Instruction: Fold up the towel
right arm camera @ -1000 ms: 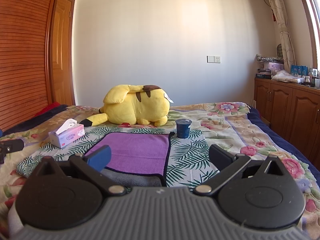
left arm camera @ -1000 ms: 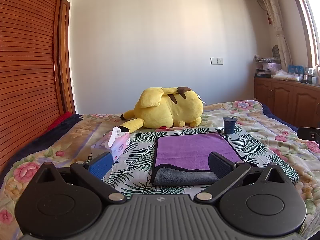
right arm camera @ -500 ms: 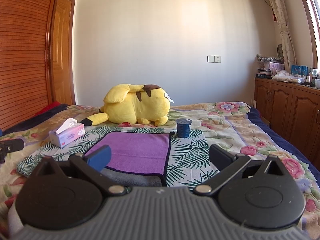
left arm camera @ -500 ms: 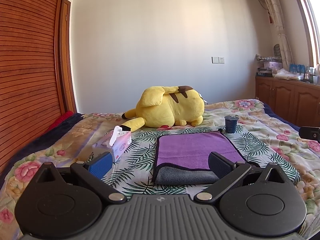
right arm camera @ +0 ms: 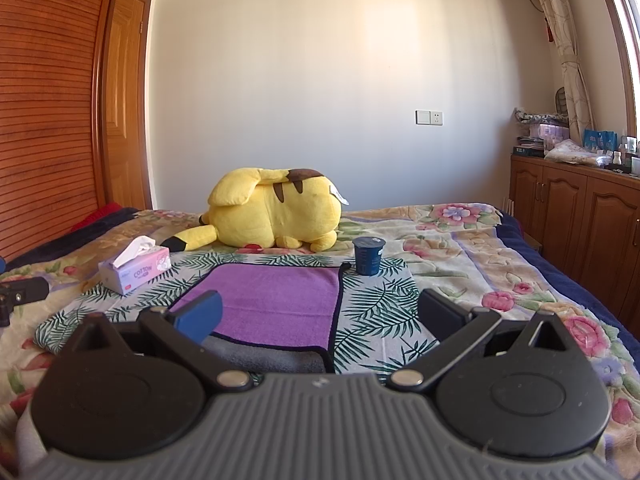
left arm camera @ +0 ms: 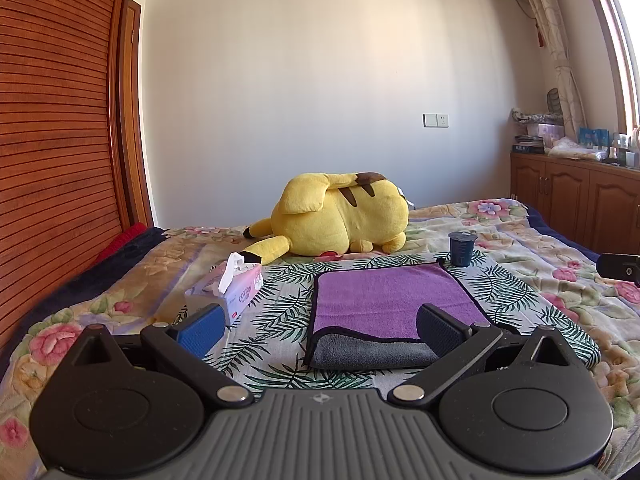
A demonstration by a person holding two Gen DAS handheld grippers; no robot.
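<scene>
Towel (left arm camera: 390, 296) lies flat on the bed (left arm camera: 520, 280), purple face up w/ a black hem; its near edge is turned so a grey underside band shows along the front. We see it roughly centred on the palm-leaf patch of the bedspread.

Left gripper (left arm camera: 320, 328): jaws wide apart, nothing between them. We hold it low over the near end of the bed, short of the towel; its dark right finger overlaps the towel's near right corner in view, contact can't be judged. Blue pad on the other finger sits in front of the tissue box (left arm camera: 240, 286).

Right gripper (right arm camera: 320, 316): also spread open, empty. From its cam the towel (right arm camera: 276, 300) lies ahead and to the left, blue-padded finger overlapping the near left corner in view; again we can't tell if touching.

Other items: yellow plush toy (left arm camera: 340, 216) lying beyond the towel's far edge; dark blue cup (left arm camera: 462, 248) upright just beside the far right corner; tissue box to the towel's left, apart from it. Wood cabinets (right arm camera: 580, 216) along the right wall.
</scene>
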